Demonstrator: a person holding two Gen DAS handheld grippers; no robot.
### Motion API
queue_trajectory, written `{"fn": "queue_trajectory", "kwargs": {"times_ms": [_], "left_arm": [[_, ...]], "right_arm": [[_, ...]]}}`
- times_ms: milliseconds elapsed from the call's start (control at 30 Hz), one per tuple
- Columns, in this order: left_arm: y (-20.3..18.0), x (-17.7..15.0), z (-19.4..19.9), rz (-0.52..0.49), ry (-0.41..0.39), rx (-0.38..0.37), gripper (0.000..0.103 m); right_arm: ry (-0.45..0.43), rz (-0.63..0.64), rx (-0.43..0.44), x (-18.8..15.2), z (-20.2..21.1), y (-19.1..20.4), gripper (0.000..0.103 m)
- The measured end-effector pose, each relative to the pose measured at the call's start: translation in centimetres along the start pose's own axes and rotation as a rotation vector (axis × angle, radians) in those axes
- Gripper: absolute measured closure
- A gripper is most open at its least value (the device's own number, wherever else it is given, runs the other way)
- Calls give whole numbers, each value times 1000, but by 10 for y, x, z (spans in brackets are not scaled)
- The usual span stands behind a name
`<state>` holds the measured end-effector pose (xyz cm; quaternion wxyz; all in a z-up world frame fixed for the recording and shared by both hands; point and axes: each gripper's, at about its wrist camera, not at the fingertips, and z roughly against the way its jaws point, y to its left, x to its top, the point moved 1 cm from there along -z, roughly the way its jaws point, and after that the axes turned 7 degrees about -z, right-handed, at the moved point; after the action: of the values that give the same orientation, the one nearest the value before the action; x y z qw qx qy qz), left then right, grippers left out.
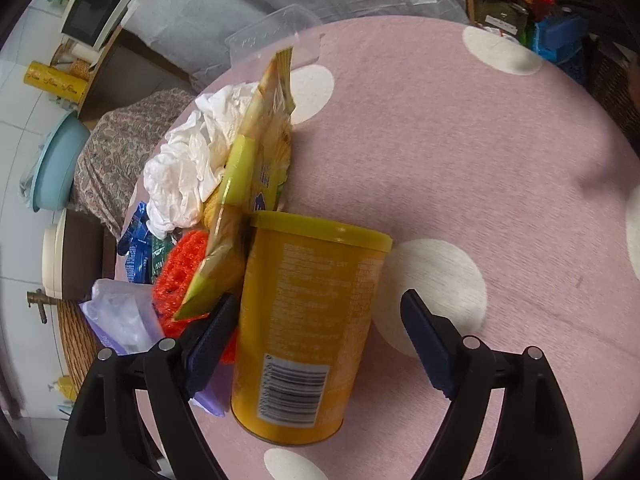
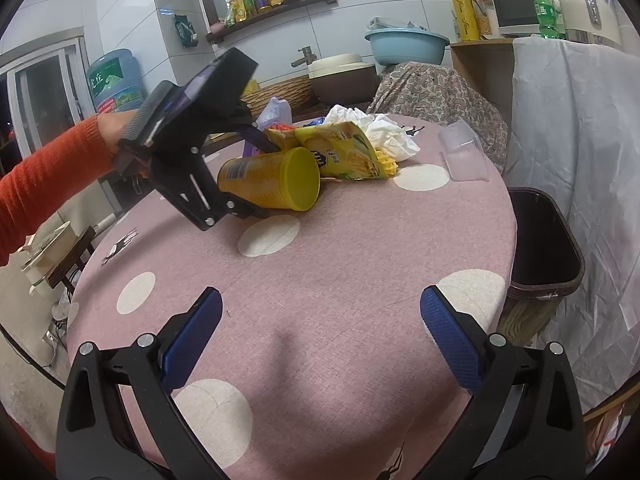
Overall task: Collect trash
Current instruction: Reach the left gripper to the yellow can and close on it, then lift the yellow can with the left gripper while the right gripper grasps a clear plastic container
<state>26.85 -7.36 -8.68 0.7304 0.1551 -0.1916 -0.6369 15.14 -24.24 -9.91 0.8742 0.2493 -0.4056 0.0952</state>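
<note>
Left wrist view: the left tongs (image 1: 316, 320) straddle the yellow can (image 1: 304, 328) lying on the worktop (image 1: 460, 160), jaws released, not yet gripping. Next they must clench, then carry it to the bin (image 2: 544, 248) on the right. The right tongs (image 2: 320, 320) hang released

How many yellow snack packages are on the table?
2: a can lying on its side between the open left tongs, and a bag leaning against it, next to the tissue. More may be hidden in the pile.
</note>
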Motion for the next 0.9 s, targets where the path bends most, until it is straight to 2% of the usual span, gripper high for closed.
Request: {"fn": "queue_trajectory", "kwargs": {"times_ms": [67,167,267,367,567,767,900], "left_arm": [[4,2,-6,23,19,3,35],[2,5,-9,40,21,-25,37],[-6,4,-6,46,8,-4,38],[-10,-3,2,97,-34,-26,38],[-31,-22,22,243,-151,-19,38],[-45,-35,44,450,-266,7,38],[-60,-38,58,535,-343,-26,38]], "right_arm": [[3,6,-2,0,0,1,5],[4,23,-11,2,-1,2,5],[-3,34,-14,6,0,1,5],[-6,54,-21,11,0,0,5],[-23,71,-55,32,-5,-16,5],[-25,3,-97,79,-24,-55,5],[-2,-16,-179,119,-52,-79,5]]}}
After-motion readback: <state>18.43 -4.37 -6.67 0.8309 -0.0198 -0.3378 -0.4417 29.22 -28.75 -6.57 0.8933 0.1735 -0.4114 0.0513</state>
